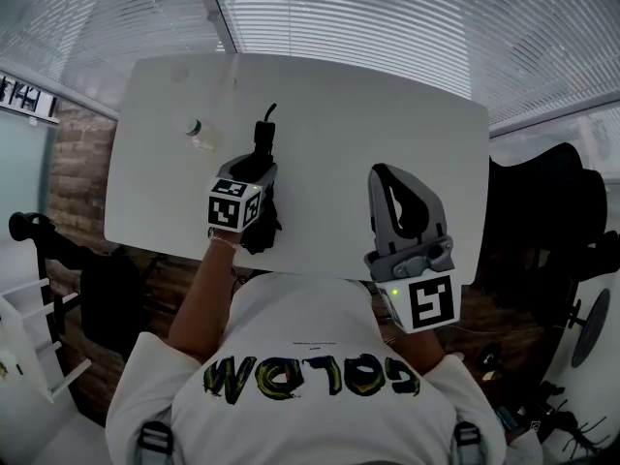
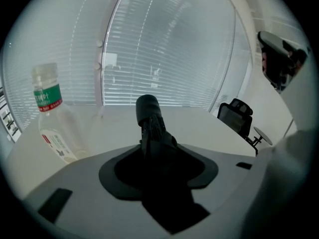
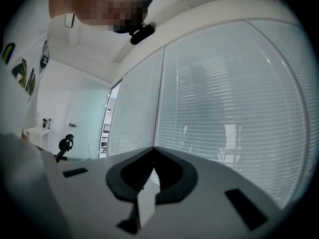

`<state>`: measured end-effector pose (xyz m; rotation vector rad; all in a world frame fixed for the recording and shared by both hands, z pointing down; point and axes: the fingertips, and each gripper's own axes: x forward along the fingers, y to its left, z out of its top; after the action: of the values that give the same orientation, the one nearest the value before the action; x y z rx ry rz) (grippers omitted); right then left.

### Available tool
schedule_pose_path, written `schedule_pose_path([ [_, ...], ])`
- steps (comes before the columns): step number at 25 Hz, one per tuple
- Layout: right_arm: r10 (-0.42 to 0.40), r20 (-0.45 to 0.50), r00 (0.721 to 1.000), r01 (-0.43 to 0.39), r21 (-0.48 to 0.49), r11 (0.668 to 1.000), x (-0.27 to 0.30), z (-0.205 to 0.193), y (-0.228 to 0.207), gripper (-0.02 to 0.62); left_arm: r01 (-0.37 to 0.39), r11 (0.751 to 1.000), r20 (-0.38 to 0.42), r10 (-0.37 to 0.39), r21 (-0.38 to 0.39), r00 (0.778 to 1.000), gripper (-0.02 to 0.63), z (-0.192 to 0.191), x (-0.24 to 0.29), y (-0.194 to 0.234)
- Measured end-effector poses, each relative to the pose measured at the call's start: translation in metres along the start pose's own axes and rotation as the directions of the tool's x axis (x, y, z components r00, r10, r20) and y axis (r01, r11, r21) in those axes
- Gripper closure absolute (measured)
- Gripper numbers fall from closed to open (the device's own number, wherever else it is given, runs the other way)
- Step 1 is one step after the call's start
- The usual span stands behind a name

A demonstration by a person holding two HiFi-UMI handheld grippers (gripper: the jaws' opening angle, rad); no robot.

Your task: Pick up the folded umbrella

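The folded umbrella (image 1: 263, 139) is black, and its handle and strap point toward the far side of the white table (image 1: 387, 105). My left gripper (image 1: 262, 170) is shut on it and holds it over the table's near left part, with dark fabric hanging below the jaws. In the left gripper view the umbrella (image 2: 151, 126) sticks out forward from between the jaws of my left gripper (image 2: 155, 151). My right gripper (image 1: 382, 174) hovers over the table's near right part, apart from the umbrella. Its jaw tips meet with nothing between them (image 3: 152, 149).
A clear plastic water bottle (image 1: 199, 136) with a green label (image 2: 49, 96) stands on the table left of the umbrella. Window blinds run behind the table. A black office chair (image 1: 547, 211) stands to the right, and dark equipment sits on the floor at left.
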<state>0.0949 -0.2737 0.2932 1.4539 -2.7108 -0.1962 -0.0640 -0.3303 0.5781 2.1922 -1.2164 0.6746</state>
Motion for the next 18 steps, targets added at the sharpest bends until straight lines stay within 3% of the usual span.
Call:
schedule_pose_path([
  [9, -0.012, 0.005, 1.0, 0.012, -0.016, 1.0, -0.007, 0.004, 0.005, 0.584, -0.018, 0.998, 0.174, 0.007, 0.062, 0.985, 0.408, 0.044, -0.036, -0.009],
  [18, -0.021, 0.005, 1.0, 0.021, -0.036, 0.999, -0.014, 0.006, 0.008, 0.584, -0.037, 0.99, 0.337, -0.01, 0.135, 0.941, 0.414, 0.088, -0.082, -0.029],
])
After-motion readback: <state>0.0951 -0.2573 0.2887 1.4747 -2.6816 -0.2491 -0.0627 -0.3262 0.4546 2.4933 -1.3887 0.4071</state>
